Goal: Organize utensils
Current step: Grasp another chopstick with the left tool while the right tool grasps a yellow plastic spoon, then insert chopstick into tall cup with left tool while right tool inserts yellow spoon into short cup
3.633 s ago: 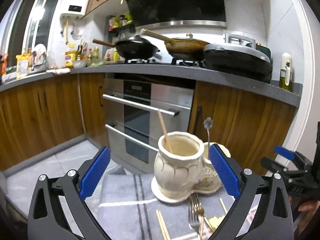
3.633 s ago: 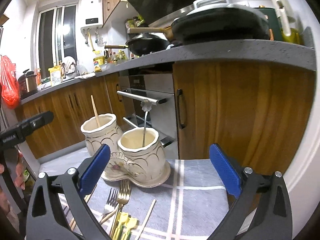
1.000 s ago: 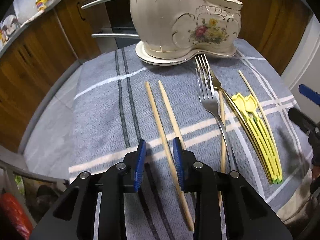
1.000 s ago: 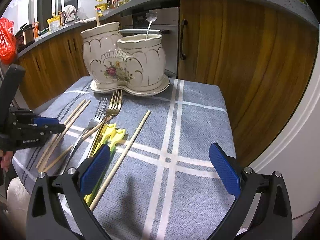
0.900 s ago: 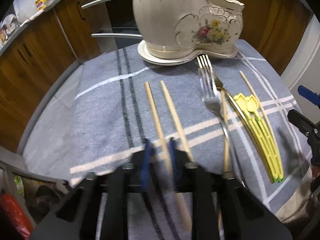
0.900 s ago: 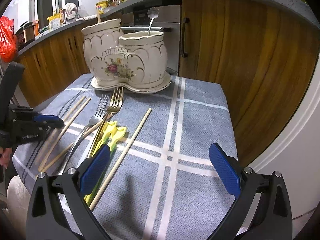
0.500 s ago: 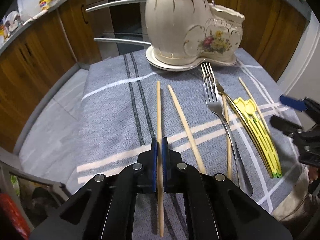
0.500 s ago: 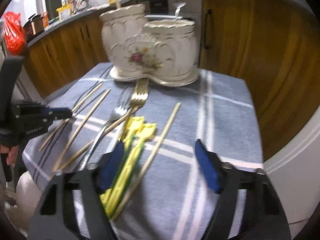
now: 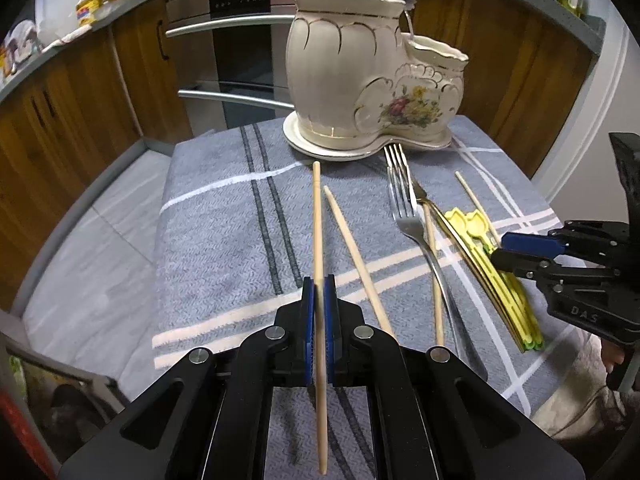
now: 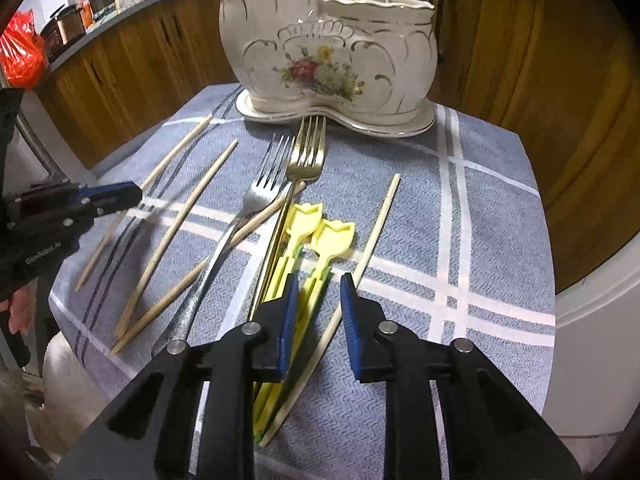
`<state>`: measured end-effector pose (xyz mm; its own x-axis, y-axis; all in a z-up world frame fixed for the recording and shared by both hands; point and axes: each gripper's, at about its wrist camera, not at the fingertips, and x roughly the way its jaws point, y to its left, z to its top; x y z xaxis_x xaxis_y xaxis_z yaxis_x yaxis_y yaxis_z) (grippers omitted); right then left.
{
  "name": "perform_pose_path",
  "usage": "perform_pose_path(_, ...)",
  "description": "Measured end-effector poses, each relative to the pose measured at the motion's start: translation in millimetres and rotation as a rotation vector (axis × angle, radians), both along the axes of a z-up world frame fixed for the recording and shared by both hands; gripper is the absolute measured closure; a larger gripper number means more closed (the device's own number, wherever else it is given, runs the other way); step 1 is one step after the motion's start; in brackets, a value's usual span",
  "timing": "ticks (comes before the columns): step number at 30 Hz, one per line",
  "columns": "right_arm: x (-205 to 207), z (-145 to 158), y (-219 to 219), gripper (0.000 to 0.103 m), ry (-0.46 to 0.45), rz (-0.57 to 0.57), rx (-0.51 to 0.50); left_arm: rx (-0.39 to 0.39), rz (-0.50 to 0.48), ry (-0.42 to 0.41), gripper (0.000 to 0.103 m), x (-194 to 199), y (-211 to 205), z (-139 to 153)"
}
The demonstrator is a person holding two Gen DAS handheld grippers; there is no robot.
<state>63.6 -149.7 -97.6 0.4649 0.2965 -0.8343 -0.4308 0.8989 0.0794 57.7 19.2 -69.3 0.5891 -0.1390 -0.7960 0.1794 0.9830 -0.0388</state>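
Straight ahead of my left tool [image 9: 319, 292], its clamped chopstick [image 9: 317, 216] points lengthwise at the holder [image 9: 352, 80]; right tool [image 10: 316, 300] narrow, unloaded.

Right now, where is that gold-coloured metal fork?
In the right wrist view, the gold-coloured metal fork lies mid-cloth, tines toward the cream floral ceramic holder, between the silver fork and the yellow plastic picks.

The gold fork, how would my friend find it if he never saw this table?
Start at the cream flowered utensil holder on the grey cloth. Right before its base lie two forks side by side. The gold fork is the yellow-shiny one whose tines nearly touch the base; the silver fork sits lower, to its left.
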Motion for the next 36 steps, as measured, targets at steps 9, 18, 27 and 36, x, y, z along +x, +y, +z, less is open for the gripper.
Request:
perform_pose_path(9,11,-4,11,0.088,0.024,0.024,-0.046,-0.023,-0.019,-0.019,0.098,-3,-2,4)
perform_pose_path(18,4,2,-4,0.093,-0.008,0.004,0.045,-0.038,-0.016,-0.04,0.098,-8,3,8)
perform_pose_path(27,-6,40,-17,0.093,-0.136,0.012,0.178,-0.074,-0.017,-0.144,0.098,-13,8,36)
perform_pose_path(36,5,88,-29,0.093,-0.378,-0.027,0.256,-0.131,-0.052,-0.291,0.098,-5,0,80)
